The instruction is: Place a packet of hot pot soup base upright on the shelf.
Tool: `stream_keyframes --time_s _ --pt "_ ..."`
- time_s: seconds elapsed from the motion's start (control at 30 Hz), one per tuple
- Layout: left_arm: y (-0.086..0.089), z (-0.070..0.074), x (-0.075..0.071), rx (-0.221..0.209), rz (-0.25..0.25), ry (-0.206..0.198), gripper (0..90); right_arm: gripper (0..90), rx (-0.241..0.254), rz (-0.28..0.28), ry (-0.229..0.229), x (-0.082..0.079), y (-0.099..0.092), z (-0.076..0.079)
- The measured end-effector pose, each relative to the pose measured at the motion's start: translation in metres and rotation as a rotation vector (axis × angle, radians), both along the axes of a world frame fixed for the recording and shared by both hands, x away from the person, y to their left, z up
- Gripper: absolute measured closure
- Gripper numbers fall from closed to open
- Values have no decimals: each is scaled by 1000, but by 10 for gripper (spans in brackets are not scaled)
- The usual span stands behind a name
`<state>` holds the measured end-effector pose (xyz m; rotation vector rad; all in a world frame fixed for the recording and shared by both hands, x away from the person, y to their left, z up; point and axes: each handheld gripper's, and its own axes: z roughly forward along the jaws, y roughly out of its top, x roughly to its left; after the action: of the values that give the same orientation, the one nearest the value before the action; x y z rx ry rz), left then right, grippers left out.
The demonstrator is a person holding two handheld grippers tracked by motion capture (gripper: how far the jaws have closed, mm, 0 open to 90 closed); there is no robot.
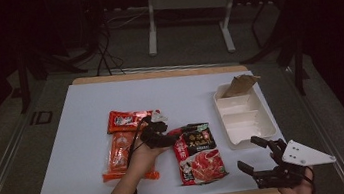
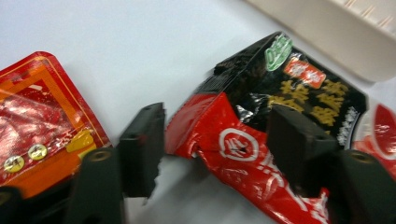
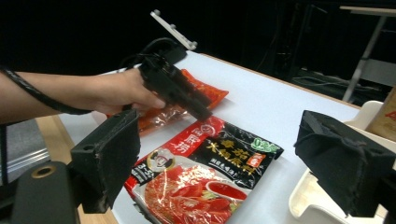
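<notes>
We had our left hand-held gripper (image 1: 164,134) down at the top left corner of the red and black sauce pouch (image 1: 197,152), which lay flat on the white counter (image 1: 82,119) between the orange packets (image 1: 124,143) and the white compartment tray (image 1: 242,113). In the left gripper view the jaws stood parted on either side of that crumpled corner, one pad (image 2: 142,147) on the bare counter beside the edge and the other (image 2: 299,140) over the black printed panel; neither seemed to be pressing, so we judged the pouch released rather than gripped, though the blur there left some doubt. We took the corner as the sensible place to catch a flat, slippery pouch, since a fold of foil stands up there.

Our right hand-held gripper (image 1: 261,158) hung off the near right corner of the counter, jaws wide apart and grasping nothing, apparently kept clear and ready beside the tray. The tray sat at the right edge with a brown paper bag (image 1: 240,85) leaning in its far compartment, the other compartments bare, which suggested it was the place meant for the packets.

The pouch carried yellow Chinese characters on its black panel, a green oval badge, a round white logo on the red part and a picture of red sauce below; we could not read the characters surely. The orange packets had small print too faint to make out.
</notes>
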<state>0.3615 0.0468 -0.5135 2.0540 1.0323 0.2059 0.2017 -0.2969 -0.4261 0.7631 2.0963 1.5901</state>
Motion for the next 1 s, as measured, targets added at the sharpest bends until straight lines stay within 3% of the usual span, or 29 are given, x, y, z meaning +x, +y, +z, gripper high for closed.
stream_keyframes --time_s 0.27,0.57,0.73,0.8,1.0 --pt "-6 -12 11 74 -8 85 466 137 -4 4 9 1 0 -1" --pt "-19 -14 10 170 -23 98 582 137 -11 14 18 2 3 -3" --pt "-34 -9 7 273 -23 85 680 137 -10 22 29 4 5 -4" --pt "-35 -8 8 266 -32 99 769 137 -13 26 31 4 6 -4" --pt "-34 -5 6 265 -39 79 812 138 -16 35 30 3 6 -4"
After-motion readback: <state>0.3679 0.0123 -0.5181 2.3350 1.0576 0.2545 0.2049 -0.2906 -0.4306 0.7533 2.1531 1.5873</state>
